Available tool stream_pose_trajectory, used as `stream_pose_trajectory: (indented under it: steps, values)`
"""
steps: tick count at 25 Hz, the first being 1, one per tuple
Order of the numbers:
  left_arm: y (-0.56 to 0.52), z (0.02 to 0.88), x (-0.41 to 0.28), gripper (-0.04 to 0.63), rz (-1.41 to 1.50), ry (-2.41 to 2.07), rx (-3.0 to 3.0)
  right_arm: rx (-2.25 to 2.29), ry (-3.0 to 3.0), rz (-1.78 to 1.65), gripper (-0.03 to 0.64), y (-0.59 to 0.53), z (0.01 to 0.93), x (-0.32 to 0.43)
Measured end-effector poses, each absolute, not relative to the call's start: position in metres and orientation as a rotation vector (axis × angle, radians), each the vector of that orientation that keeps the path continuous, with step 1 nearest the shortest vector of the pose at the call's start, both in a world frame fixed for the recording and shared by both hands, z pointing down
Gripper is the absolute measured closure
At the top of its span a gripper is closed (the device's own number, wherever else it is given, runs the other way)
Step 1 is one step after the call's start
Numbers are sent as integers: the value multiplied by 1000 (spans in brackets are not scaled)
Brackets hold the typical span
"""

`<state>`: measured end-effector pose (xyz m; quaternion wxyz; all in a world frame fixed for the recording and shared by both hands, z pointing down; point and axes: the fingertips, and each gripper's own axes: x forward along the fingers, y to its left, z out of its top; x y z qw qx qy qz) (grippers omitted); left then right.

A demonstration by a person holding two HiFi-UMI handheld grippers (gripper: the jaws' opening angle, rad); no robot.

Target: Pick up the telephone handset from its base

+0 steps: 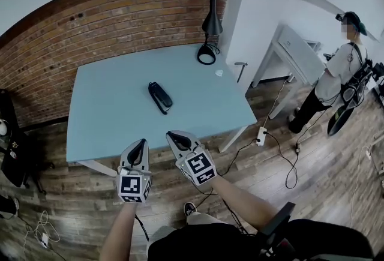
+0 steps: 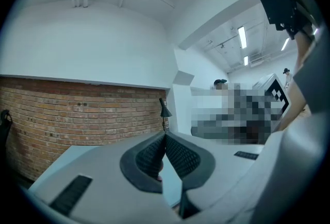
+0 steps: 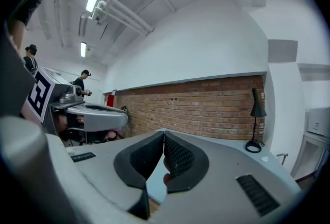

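Lying on smooth pale-blue tabletop [image 1: 108, 116], glossy black oblong telephone handset [image 1: 160, 98]

The telephone [image 1: 160, 97] sat too small for me to tell its parts apart. A pale scrap [image 1: 219, 72] by the lamp [image 1: 211, 24] was too tiny to name.

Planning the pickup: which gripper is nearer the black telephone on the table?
Right. Both are at the table's near edge: the right gripper almost straight before the telephone, the left gripper further left.
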<state>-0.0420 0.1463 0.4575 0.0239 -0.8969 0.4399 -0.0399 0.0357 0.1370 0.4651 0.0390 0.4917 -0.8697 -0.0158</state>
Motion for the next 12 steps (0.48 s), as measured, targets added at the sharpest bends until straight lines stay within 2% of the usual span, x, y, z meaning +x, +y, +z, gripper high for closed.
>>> stream_pose_trajectory:
  steps: [12]
  values:
    - [101,461,-58,580,-102,1325,-2790,1522,-2620,-45,601,91,475,18]
